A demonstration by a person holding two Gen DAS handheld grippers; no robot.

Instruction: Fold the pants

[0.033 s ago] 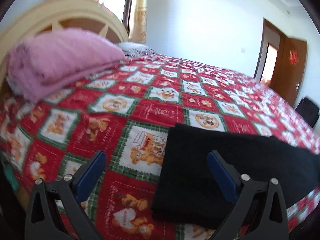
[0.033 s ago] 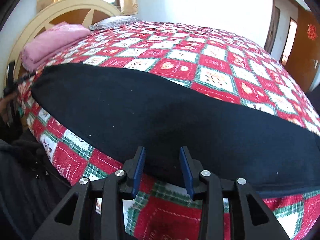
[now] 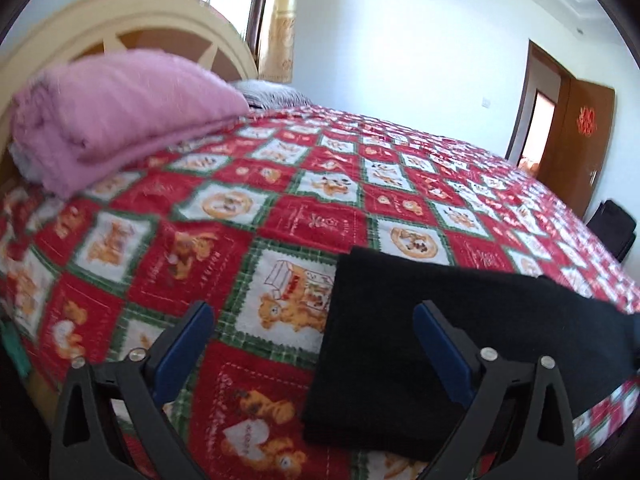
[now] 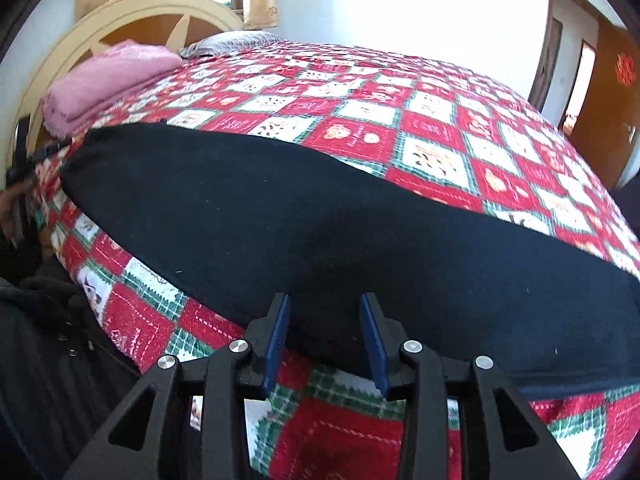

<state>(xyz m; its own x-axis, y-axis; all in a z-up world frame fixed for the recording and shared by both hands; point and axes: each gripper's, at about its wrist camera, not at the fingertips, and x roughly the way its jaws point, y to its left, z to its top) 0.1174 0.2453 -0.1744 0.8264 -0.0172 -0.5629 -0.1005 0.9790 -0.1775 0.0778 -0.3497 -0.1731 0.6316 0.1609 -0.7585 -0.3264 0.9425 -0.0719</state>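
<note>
Black soft-knit pants, lying as a long flat band along the near edge of the red-and-green checked patchwork quilt, one end pointing toward the folded fuzzy pink blanket. Left gripper spreading wide, holding nothing; right gripper gaping narrowly at the hem, gripping nothing.

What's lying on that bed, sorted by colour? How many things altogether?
Black: 1, the pants, lying flat near the edge.
Pink: 1, a folded blanket by the headboard.
Grey: 1, a pillow behind the blanket.
Total: 3, all on the red patterned bedspread.
</note>
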